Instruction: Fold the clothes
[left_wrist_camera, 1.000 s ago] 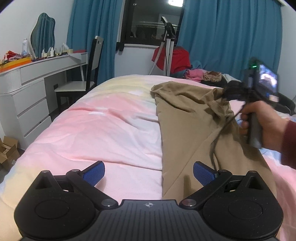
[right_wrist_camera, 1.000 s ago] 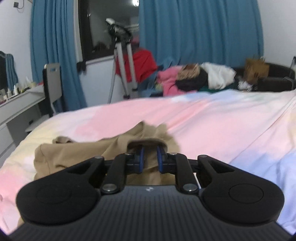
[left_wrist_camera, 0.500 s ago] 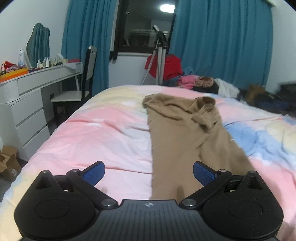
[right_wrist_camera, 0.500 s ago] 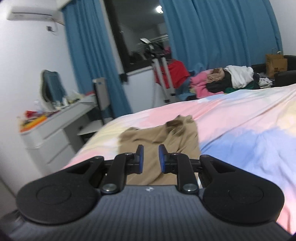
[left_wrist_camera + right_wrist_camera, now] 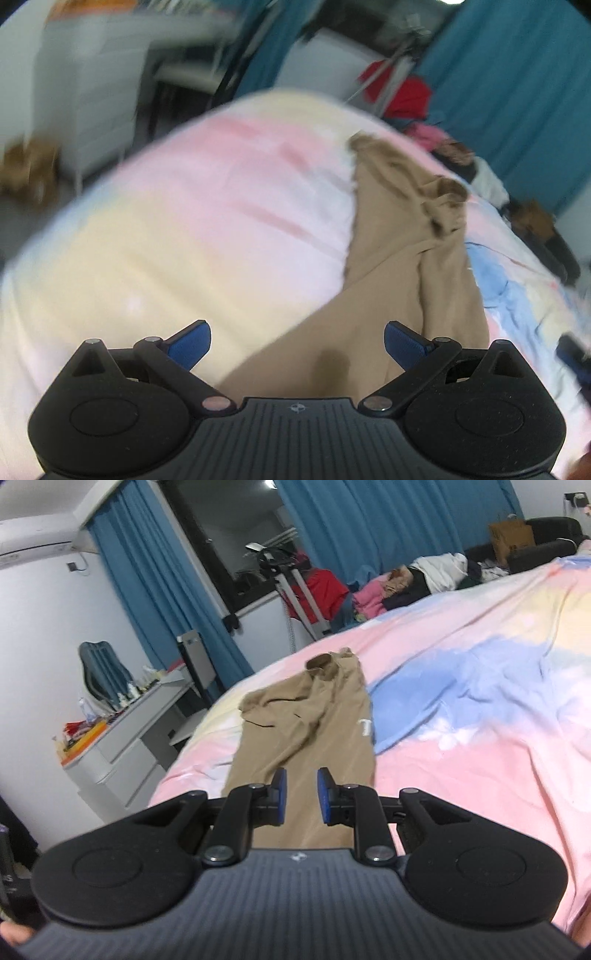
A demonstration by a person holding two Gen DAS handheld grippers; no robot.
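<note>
1. Two claws are in view, and neither one holds anything. The left claw (image 5: 296, 345) has its blue pads (image 5: 190, 341) far apart, above the near end of the tan garment (image 5: 402, 251).
2. The right claw (image 5: 299, 796) has its pads (image 5: 279, 794) close together, with a narrow gap between them; nothing is in this gap. It is above the near end of the same garment (image 5: 306, 734).
3. The garment lies long on the bed (image 5: 480, 686), from the claws toward the far side. Its far end is bunched and wrinkled, with an open rounded hem standing up. A small white label shows at its right edge in the right wrist view.
4. The bed cover has pink, yellow and blue patches.
5. Left of the bed stands a white bench with drawers (image 5: 122, 753), with small bottles and colourful things on top, and a chair (image 5: 195, 661) beside it.
6. Behind the bed are blue curtains (image 5: 388, 524), a dark window, a tripod (image 5: 295, 587) and a pile of clothes (image 5: 406, 583). The left wrist view is blurred.
</note>
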